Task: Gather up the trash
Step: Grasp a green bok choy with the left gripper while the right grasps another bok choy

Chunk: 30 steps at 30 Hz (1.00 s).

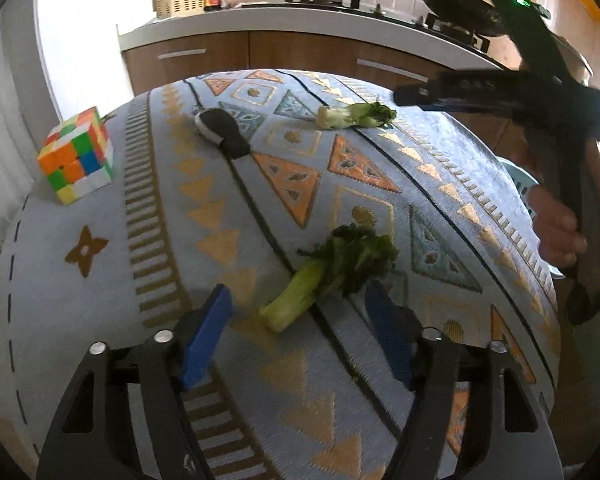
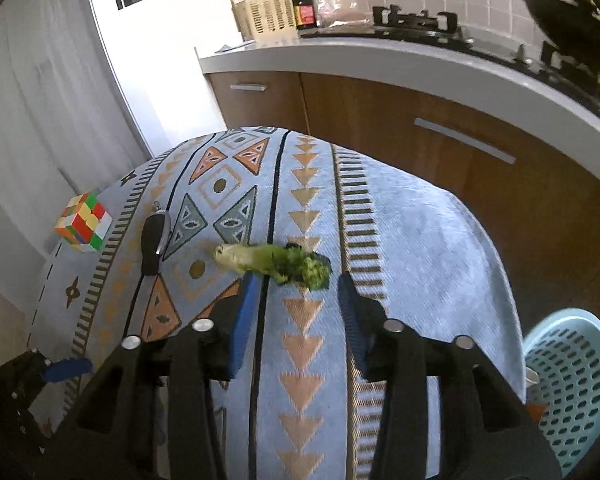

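Both tongs, left (image 1: 298, 306) and right (image 2: 298, 284), hang open and empty, each approaching its own vegetable scrap (image 1: 332, 272) (image 2: 276, 262); next, straddle and close.

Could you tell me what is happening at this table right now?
A person is clearing vegetable scraps off a patterned tablecloth with two hand-held claws. The left claw is open around one leafy stalk, not yet gripping it. The right claw is open just short of a second stalk. A blue basket waits beside the table.
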Motion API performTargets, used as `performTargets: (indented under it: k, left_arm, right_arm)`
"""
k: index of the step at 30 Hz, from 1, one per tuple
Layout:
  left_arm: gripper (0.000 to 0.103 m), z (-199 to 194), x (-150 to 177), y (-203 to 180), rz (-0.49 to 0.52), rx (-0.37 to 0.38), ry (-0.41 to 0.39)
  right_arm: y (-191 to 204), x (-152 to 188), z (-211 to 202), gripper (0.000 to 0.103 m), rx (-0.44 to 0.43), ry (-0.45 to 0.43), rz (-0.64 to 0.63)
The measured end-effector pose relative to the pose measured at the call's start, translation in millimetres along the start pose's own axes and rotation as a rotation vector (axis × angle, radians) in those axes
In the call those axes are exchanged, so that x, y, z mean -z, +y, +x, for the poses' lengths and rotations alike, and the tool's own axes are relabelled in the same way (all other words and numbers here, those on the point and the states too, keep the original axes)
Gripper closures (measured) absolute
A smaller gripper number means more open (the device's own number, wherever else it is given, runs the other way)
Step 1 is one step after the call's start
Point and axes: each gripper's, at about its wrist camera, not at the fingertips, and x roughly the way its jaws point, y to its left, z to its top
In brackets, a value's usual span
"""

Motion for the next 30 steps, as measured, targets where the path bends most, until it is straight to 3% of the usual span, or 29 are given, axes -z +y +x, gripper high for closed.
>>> performTargets:
  k: [2,4,8,12,14,22,28,30]
  left_arm:
    - [0.044,3,-2,-8,0.024,-0.026,-0.003]
    - [0.048,4,-2,-15,0.042,-0.041,-0.006]
    - [0.067,4,-1,-23,0.069,-0.090,-0.019]
    - [0.074,-1,-1,-15,0.005,-0.067,-0.037]
    - [0.087,-3,-1,-9,-0.028,-0.066,-0.045]
    - [0.089,-12,-1,7,-0.126,-0.114,-0.098]
    - [0.089,-17,-3,30,-0.237,-0.088,-0.129]
    - [0.089,-17,-2,32,-0.254,-0.077,-0.131]
  right_arm:
    - [-3,-4,9,0.048,0.003,0.000,0.015]
    - [-6,-6,16,0.048,-0.011,0.012,0.026]
    - [-10,-8,33,0.048,-0.025,0.035,0.050]
    - [-11,-8,46,0.046,-0.035,0.053,0.056]
    - [-9,-8,52,0.046,-0.048,0.075,0.049]
    - [28,6,36,0.052,-0.099,0.080,-0.091]
    - [48,24,14,0.055,-0.205,0.102,-0.158]
    - [53,29,5,0.055,-0.186,0.090,-0.187]
